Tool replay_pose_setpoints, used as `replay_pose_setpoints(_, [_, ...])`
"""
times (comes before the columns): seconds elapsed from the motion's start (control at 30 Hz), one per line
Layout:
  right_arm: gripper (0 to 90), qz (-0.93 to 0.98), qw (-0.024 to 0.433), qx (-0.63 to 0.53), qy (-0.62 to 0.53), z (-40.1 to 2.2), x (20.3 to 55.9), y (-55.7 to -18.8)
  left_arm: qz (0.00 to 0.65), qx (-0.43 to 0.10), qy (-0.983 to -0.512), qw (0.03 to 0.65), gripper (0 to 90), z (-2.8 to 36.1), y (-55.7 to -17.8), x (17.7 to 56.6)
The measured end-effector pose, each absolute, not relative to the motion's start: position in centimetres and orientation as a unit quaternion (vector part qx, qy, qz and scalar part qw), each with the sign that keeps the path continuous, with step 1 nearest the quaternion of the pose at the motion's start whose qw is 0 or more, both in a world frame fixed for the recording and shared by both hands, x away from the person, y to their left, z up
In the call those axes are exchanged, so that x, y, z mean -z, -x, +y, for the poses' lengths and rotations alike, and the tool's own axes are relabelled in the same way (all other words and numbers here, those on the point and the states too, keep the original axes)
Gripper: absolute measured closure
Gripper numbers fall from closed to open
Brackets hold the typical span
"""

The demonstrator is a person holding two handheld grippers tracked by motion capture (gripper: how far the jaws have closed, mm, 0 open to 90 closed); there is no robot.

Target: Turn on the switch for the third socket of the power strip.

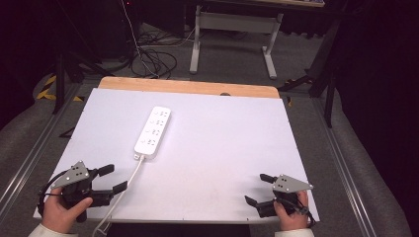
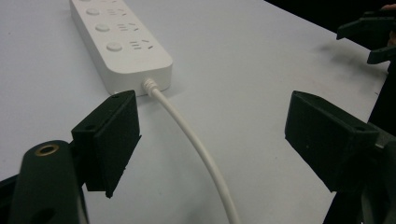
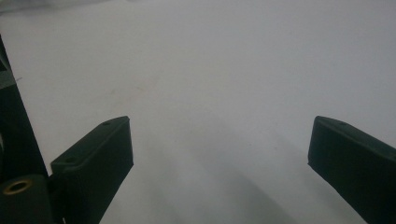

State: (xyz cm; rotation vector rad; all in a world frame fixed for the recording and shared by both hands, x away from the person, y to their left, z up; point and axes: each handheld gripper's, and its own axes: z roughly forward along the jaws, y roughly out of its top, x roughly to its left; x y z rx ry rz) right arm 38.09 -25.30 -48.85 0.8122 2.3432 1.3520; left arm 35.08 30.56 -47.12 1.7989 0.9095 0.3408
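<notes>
One white plastic power strip (image 1: 152, 132), long and round-cornered, lay toward the counter's (image 1: 222, 148) far-left quarter, and its single smooth white cord (image 1: 129, 180) ran to the near edge. Two black claws sat at the near corners: the left claw (image 1: 113, 178) was spread astride the cord, and the right claw (image 1: 258, 188) was spread over bare matte white.

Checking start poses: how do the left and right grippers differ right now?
The left gripper sits at the table's near left corner, by the power strip's cable; the right gripper sits at the near right corner over bare table. In the left gripper view the cable runs between its jaws; the right gripper's frame nothing. Both are open, empty, hand-held.
</notes>
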Motion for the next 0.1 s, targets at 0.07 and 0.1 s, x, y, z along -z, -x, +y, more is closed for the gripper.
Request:
replay_pose_setpoints(0.07, [6.5, 0.818, 0.160, -0.472, -0.286, -25.36, 48.85, -38.11, 0.381, -0.154, -0.752, 0.516, 18.5, 30.72, -34.92, 47.27])
replay_pose_setpoints(0.1, [6.5, 0.818, 0.160, -0.472, -0.286, -25.36, 48.85, -38.11, 0.381, -0.154, -0.752, 0.516, 18.5, 30.72, -34.92, 47.27])
